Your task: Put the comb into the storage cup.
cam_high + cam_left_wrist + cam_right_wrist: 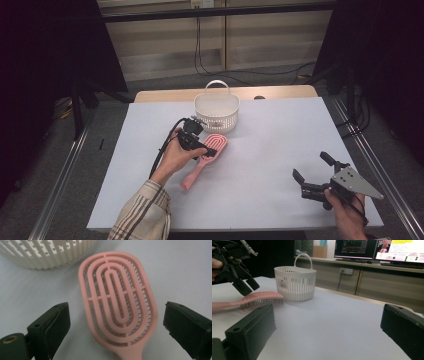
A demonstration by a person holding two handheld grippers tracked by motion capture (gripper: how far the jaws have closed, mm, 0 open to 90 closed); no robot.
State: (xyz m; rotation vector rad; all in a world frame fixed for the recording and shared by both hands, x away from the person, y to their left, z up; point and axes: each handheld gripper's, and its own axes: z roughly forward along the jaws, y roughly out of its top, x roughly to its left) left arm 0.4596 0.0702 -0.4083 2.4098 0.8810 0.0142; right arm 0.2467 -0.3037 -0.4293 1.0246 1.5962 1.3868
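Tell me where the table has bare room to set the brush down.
Widest bare stretch: the table between the pink brush and the right gripper. The near-left corner beside the sleeve is free too. Crowded: around the white basket, where the left gripper hangs over the brush head.

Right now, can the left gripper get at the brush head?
Probably yes. The left gripper is open, one of its fingers on each side of the pink brush head, nothing between them. The basket stands beyond, out of the way.
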